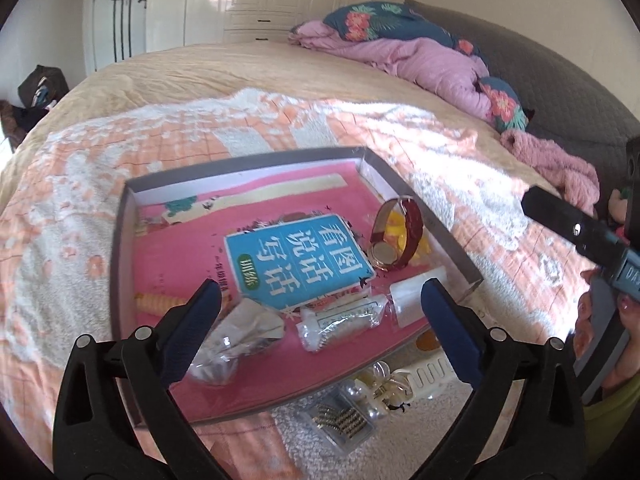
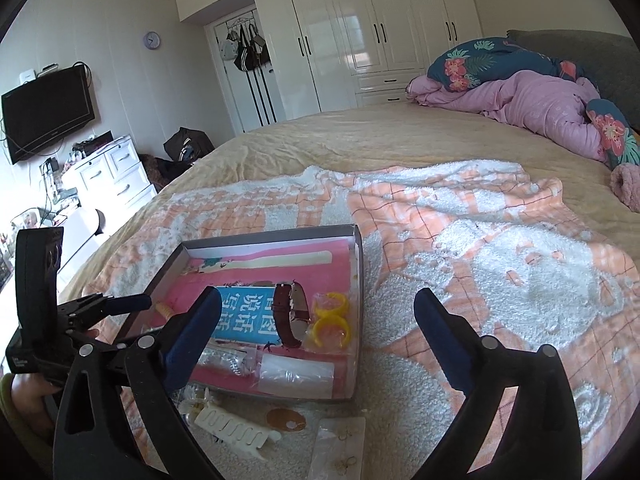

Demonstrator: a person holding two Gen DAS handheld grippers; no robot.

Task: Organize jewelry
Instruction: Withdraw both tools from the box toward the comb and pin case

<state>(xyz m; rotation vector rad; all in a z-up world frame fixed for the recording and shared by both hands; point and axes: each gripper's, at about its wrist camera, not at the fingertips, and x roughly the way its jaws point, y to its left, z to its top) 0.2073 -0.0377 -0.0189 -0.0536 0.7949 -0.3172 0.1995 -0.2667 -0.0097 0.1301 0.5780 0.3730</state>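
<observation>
The blue label [image 1: 298,258] in the box reads "看图说话写话".

Daylight fills the room and falls hard on the blanket [image 1: 460,148], washing its white patches out. The wardrobe [image 2: 360,36] doors throw back window glare. My fisheye lenses bend the bed [image 2: 360,136] and walls toward dark corners. Close to me, my fingers [image 1: 452,332] look soft; the middle stays sharp.

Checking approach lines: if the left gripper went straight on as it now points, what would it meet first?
Most likely the clear packets on the tray floor, between the open left gripper fingers; the blue book lies just beyond. Depth is uncertain.
</observation>
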